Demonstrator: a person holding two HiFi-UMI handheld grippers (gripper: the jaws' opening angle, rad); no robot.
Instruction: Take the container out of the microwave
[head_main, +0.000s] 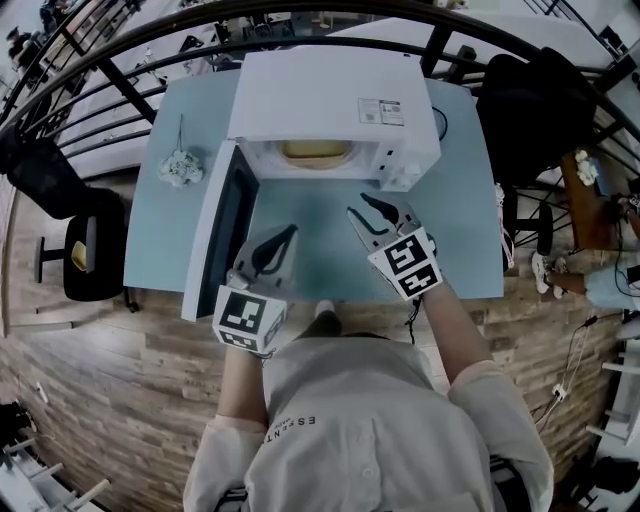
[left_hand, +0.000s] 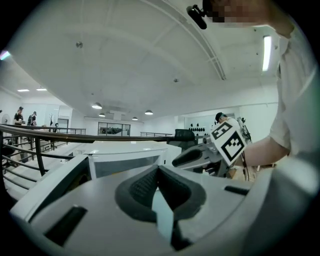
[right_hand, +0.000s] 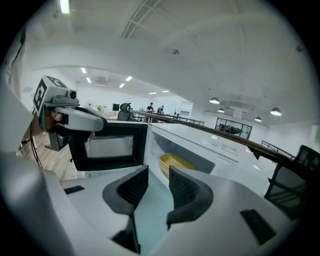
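Observation:
A white microwave (head_main: 330, 95) stands at the back of a light blue table (head_main: 460, 200), its door (head_main: 215, 235) swung wide open to the left. A yellow container (head_main: 315, 152) sits inside the cavity; the right gripper view shows it (right_hand: 177, 162) just beyond the jaws. My left gripper (head_main: 290, 232) hovers over the table beside the open door, its tips touching and holding nothing. My right gripper (head_main: 368, 203) is in front of the cavity's right side, with a narrow empty gap between its pads. Both are short of the microwave's opening.
A small bunch of white flowers (head_main: 181, 167) lies on the table left of the microwave. A black chair (head_main: 80, 240) stands off the table's left edge and another (head_main: 530, 110) at the right. A dark curved railing (head_main: 120, 80) runs behind.

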